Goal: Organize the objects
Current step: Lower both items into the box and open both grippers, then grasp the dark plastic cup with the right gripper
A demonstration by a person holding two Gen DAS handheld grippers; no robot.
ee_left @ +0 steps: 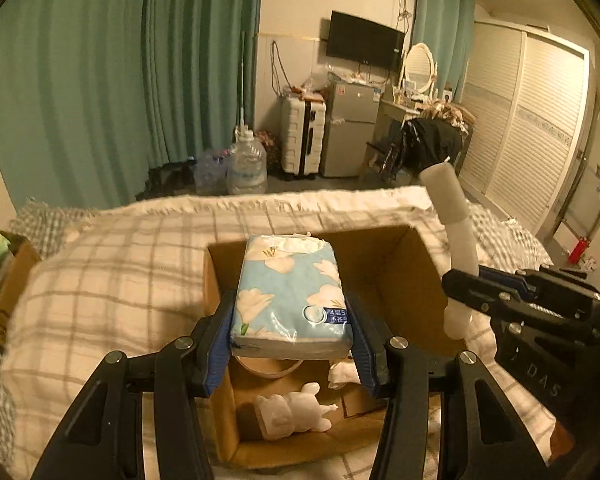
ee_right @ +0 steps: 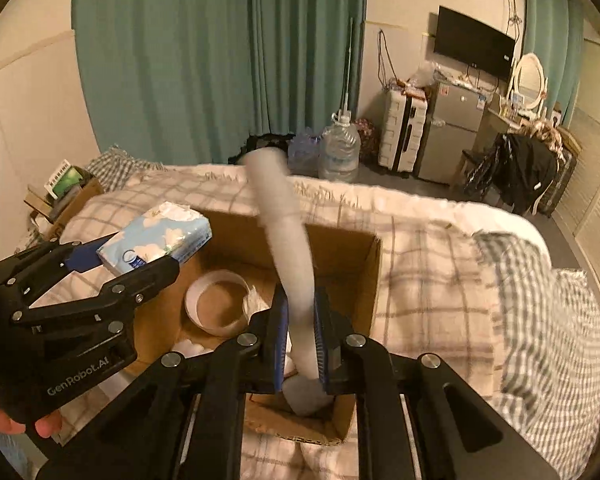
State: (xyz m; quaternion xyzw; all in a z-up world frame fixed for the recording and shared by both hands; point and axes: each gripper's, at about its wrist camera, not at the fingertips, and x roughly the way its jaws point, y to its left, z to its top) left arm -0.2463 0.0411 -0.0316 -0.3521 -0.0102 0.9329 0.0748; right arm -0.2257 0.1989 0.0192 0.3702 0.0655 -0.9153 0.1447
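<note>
While tissue pack (ee_left: 290,292) hangs over box (ee_left: 416,264): tape roll (ee_right: 217,304), white figurine (ee_left: 292,414) inside.

One box (ee_left: 396,264), perhaps five items.

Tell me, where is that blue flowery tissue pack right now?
The tissue pack is clamped in the left gripper, held above the open cardboard box on the bed, with the tape roll inside the box beneath it.

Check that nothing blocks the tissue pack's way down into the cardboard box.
Nothing covers the opening. The left gripper holds the tissue pack over the open cardboard box. A tape roll and a white figurine already lie on the floor, so it may land on them. The long white object in the right gripper hangs beside it.
</note>
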